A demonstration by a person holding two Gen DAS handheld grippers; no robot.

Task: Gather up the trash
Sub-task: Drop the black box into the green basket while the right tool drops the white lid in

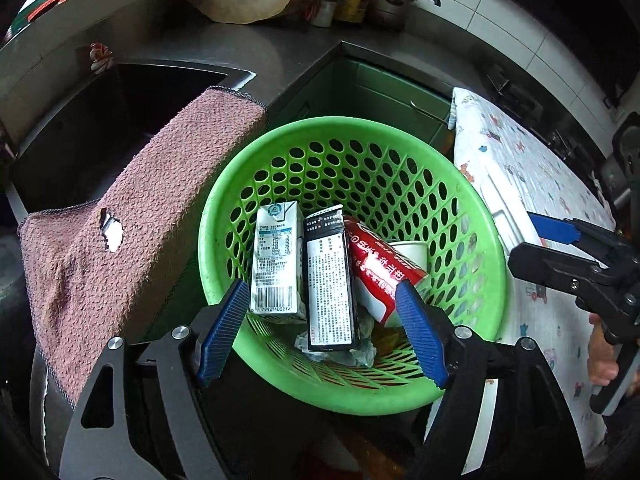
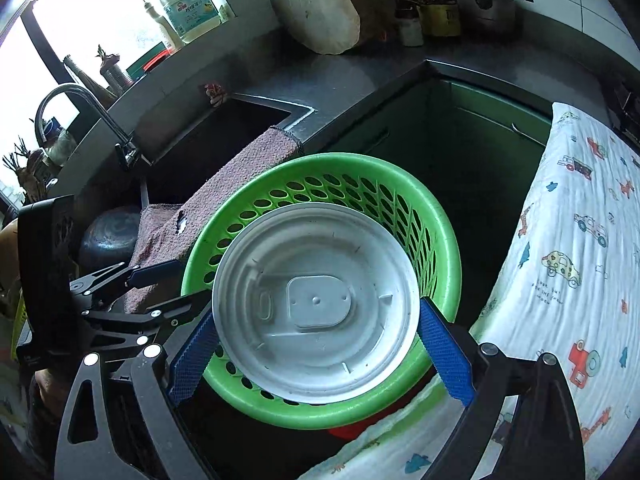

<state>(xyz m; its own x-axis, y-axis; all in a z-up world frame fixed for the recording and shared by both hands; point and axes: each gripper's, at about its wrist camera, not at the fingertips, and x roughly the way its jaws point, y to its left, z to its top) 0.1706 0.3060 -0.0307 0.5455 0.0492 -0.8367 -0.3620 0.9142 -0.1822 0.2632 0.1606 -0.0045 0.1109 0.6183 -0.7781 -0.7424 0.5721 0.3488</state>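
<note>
A green perforated basket (image 1: 472,184) stands below both grippers and shows in the right wrist view (image 2: 444,224) too. In it lie a white milk carton (image 1: 276,260), a black carton (image 1: 330,280), a red and white package (image 1: 380,268), a white cup (image 1: 412,250) and crumpled paper (image 1: 360,350). My left gripper (image 1: 322,308) is open and empty above the basket's near side. My right gripper (image 2: 316,344) is shut on a white round plastic lid (image 2: 316,300), held over the basket; it also shows at the right of the left wrist view (image 1: 532,240).
A pink towel (image 1: 140,208) hangs over the dark sink's (image 1: 100,120) edge at the left. A cartoon-print cloth (image 2: 572,240) covers a surface at the right. A faucet (image 2: 80,120), chopping block (image 2: 316,12), bottles and a pot (image 2: 488,4) stand on the counter behind.
</note>
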